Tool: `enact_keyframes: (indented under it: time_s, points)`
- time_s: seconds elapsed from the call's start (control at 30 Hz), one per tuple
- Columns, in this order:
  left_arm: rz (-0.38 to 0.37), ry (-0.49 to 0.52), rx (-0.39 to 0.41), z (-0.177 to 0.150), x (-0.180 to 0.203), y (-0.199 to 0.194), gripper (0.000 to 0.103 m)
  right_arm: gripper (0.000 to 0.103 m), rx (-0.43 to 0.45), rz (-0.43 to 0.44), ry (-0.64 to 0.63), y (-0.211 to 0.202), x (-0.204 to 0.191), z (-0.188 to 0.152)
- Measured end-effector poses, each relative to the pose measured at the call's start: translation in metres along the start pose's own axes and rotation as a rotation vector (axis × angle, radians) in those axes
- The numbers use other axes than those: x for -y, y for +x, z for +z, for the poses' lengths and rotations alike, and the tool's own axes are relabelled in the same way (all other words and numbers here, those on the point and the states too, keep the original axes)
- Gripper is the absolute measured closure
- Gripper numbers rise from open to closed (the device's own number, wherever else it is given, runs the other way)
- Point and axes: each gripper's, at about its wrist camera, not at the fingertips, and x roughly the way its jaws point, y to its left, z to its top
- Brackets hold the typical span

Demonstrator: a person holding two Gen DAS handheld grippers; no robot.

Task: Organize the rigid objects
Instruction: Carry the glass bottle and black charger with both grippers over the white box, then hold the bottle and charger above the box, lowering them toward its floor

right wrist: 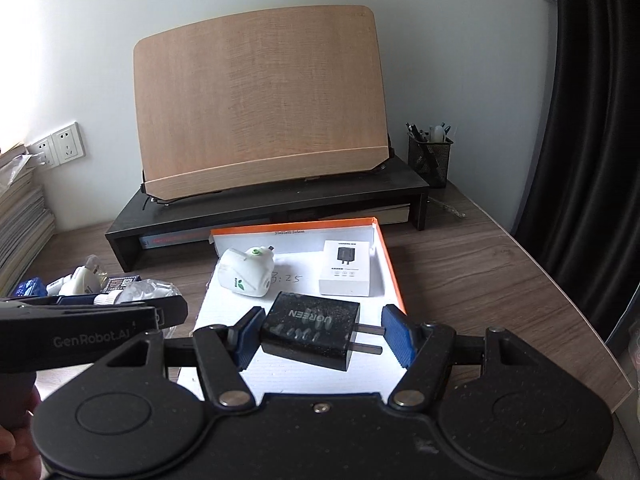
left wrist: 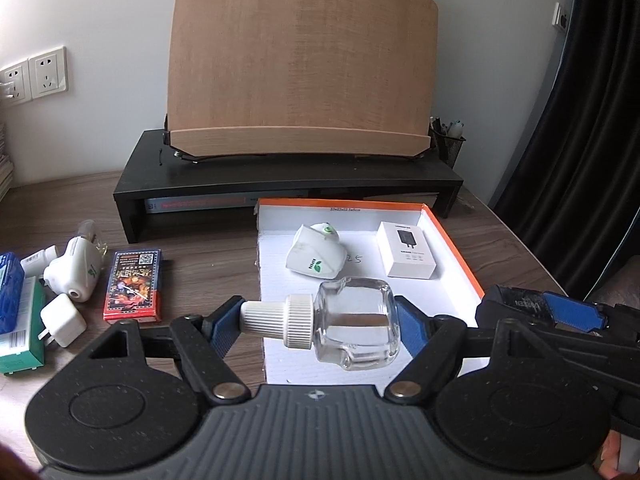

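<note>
My left gripper [left wrist: 318,318] is shut on a clear glass bottle [left wrist: 354,326] with a white ribbed cap, held sideways above the near left part of the orange-rimmed white box [left wrist: 450,240]. My right gripper [right wrist: 318,334] is shut on a black UGREEN charger [right wrist: 310,330], prongs pointing right, above the same box [right wrist: 394,276]. In the box lie a white mosquito-repellent plug [left wrist: 316,256] [right wrist: 244,272] and a small white charger carton [left wrist: 408,254] [right wrist: 346,266]. The right gripper shows at the right of the left wrist view [left wrist: 560,316].
Left of the box on the wooden desk lie a red card pack [left wrist: 134,286], a second white plug device [left wrist: 74,274], a white adapter [left wrist: 62,320], and green and blue cartons [left wrist: 18,320]. Behind stand a black riser [left wrist: 288,176] with a wooden book stand [left wrist: 300,60], and a pen cup [right wrist: 430,156].
</note>
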Motion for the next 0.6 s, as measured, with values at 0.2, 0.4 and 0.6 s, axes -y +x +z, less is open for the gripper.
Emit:
enact_keyframes:
  time_s: [0.2,0.4,0.6]
  points:
    - [0.011,0.0,0.003,0.0009,0.0081,0.0004,0.023,0.026,0.005,0.013,0.005,0.0008,0.007,0.0023]
    - [0.03,-0.008,0.002,0.0008,0.0085,0.0,0.023,0.026,0.005,0.032,0.004,0.0044,0.0082,0.0046]
    - [0.037,-0.021,0.007,0.0006,0.008,-0.0008,0.023,0.026,0.015,0.052,0.003,0.0061,0.0071,0.0092]
